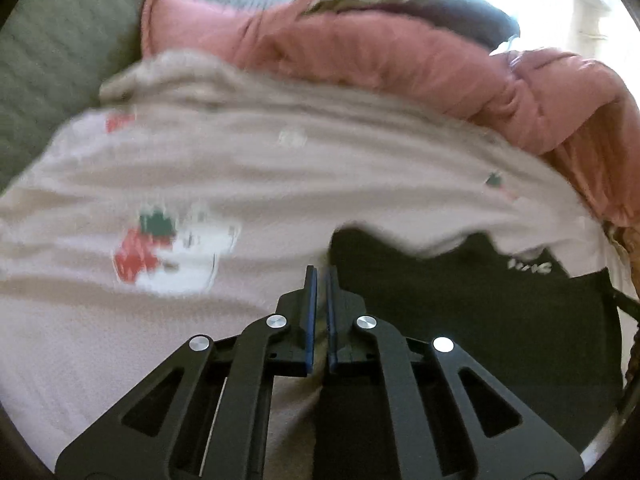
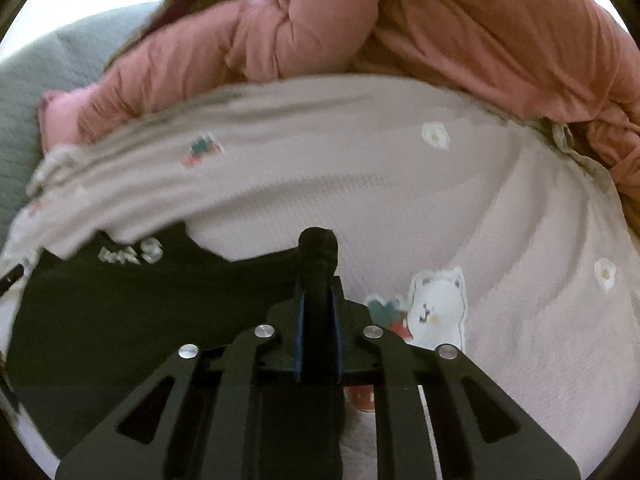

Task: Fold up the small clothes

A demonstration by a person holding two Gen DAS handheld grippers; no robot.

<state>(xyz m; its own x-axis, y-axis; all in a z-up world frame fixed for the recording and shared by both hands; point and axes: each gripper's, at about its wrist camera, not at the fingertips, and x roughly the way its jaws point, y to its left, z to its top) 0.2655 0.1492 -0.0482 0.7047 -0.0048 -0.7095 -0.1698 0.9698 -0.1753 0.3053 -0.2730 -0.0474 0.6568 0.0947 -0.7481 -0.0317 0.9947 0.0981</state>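
Note:
A black garment (image 1: 460,320) with small white lettering lies in front, partly over a pale pink garment (image 1: 240,168) printed with strawberries and a white animal. My left gripper (image 1: 321,276) is shut at the black garment's left edge; cloth runs between its fingers. My right gripper (image 2: 318,280) is shut on a bunched fold of the black garment (image 2: 120,312), which rises between the fingers. The pale pink garment (image 2: 400,184) spreads behind and to the right in the right wrist view.
A crumpled salmon-pink garment (image 1: 400,52) lies behind the pale one, also in the right wrist view (image 2: 460,28). A dark garment (image 1: 460,12) sits behind it. Grey-green quilted fabric (image 1: 52,60) covers the surface at the left.

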